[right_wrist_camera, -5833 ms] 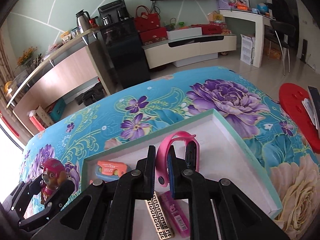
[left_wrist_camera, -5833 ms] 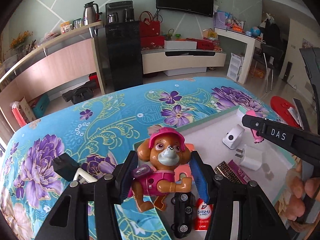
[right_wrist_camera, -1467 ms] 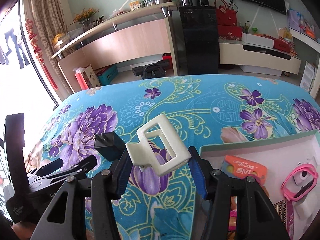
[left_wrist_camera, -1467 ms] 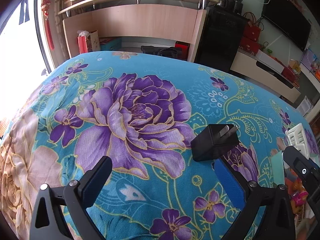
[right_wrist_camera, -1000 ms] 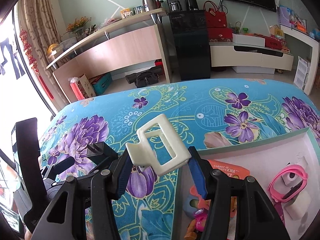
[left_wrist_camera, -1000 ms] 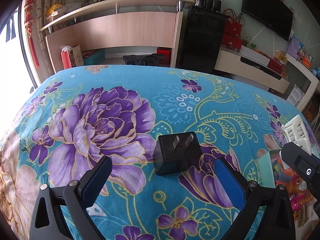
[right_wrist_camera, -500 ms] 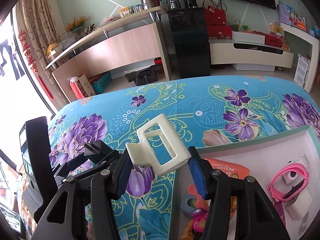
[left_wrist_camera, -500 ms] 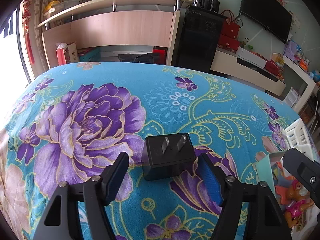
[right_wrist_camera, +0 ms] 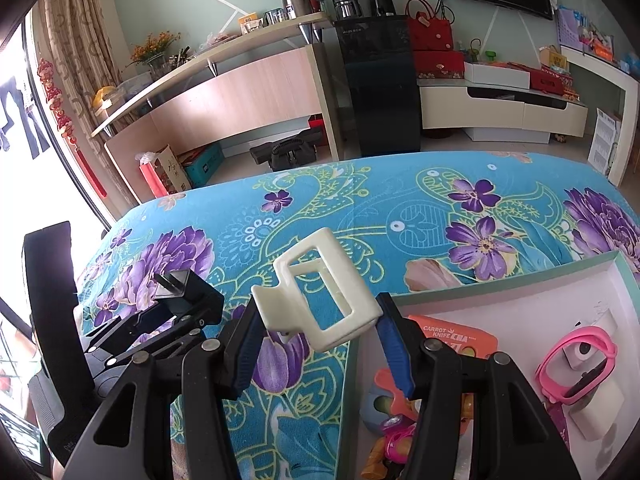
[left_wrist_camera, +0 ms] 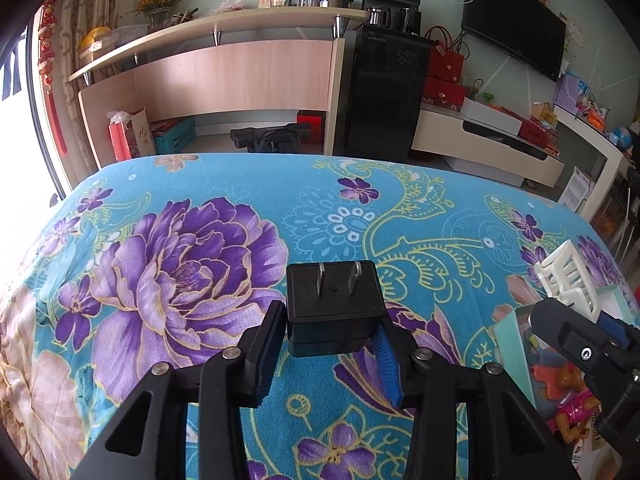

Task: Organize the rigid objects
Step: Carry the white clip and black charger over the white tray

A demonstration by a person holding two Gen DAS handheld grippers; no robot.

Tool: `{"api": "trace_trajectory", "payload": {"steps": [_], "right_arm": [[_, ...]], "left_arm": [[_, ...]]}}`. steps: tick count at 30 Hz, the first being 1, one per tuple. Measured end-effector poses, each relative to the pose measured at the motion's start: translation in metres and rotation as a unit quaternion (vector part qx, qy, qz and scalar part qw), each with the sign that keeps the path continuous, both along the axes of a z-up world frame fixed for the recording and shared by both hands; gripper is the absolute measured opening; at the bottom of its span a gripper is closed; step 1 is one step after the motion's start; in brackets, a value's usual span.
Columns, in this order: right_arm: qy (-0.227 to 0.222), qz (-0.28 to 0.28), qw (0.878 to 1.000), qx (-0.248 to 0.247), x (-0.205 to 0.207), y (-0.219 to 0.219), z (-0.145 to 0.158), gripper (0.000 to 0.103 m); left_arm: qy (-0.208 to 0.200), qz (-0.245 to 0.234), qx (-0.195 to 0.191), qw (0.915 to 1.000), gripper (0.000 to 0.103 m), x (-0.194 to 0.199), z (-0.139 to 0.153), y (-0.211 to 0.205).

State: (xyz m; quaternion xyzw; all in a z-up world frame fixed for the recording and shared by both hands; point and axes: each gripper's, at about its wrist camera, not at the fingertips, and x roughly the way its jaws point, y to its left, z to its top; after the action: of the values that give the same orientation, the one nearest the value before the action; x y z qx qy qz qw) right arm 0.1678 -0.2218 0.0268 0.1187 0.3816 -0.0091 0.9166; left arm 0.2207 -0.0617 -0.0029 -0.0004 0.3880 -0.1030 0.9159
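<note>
Both grippers loaded: black plug adapter in your left, white clip in your right.

Your left gripper (left_wrist_camera: pixel 330 354) is closing w/ the black plug adapter (left_wrist_camera: pixel 334 312) between its blue pads, pads touching both sides, prongs pointing up and away, over the purple flower on the floral table cover (left_wrist_camera: pixel 180 240). Your right gripper (right_wrist_camera: pixel 320 344) is clenched on the white clip (right_wrist_camera: pixel 320 296), held tilted just left of the tray's (right_wrist_camera: pixel 500 286) near-left corner. In the tray: orange knife pack (right_wrist_camera: pixel 460 334), pink band (right_wrist_camera: pixel 576 360), toy pup (right_wrist_camera: pixel 394 444).
</note>
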Motion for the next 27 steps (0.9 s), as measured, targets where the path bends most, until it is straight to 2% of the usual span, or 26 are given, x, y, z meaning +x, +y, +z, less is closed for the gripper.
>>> {"api": "trace_trajectory", "payload": {"steps": [18,27], "right_arm": [[-0.014,-0.012,1.0,-0.009,-0.034,-0.013,0.013,0.056],[-0.016,-0.016,1.0,-0.022,-0.064,-0.017,0.016,0.056]], "left_arm": [[-0.069,-0.016,-0.01,0.9975,0.046,-0.056,0.056,-0.01],[-0.081,-0.035,-0.028,0.9957,0.046,-0.087,0.071,-0.021]]}}
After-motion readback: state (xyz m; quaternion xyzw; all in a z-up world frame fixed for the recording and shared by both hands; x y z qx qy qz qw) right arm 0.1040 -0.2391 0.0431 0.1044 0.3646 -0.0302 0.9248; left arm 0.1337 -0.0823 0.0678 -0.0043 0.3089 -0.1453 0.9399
